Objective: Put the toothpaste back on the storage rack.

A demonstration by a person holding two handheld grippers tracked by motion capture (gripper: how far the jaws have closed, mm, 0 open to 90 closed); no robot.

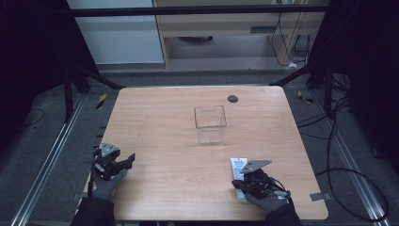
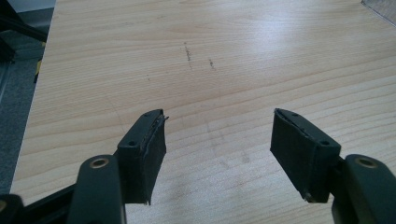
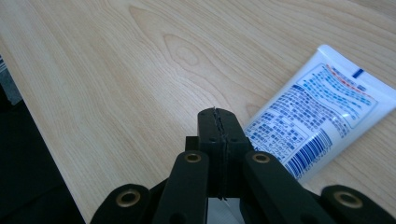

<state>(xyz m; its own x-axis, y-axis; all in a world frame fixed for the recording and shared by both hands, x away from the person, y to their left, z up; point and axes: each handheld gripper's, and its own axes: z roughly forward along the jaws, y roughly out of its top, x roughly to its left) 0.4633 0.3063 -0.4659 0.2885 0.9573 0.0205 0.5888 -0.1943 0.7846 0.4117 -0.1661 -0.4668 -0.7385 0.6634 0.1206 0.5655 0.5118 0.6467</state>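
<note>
A white tube with blue print (image 1: 238, 166) lies flat near the table's front right; in the right gripper view the tube (image 3: 322, 112) runs from the upper right down under the jaws. My right gripper (image 1: 236, 183) sits low over the tube's near end, its jaws pressed together with nothing between them (image 3: 219, 116). A clear plastic box (image 1: 210, 123) stands upright and empty at the table's middle. My left gripper (image 1: 130, 160) rests at the front left, open over bare wood (image 2: 217, 140), well away from both things.
The wooden table (image 1: 155, 141) has a dark round plug (image 1: 232, 98) at its back edge. The front edge runs close to both hands. Cables (image 1: 348, 174) and metal rails lie on the floor to the right. A corner of the clear box (image 2: 380, 9) shows at the left gripper view's top right.
</note>
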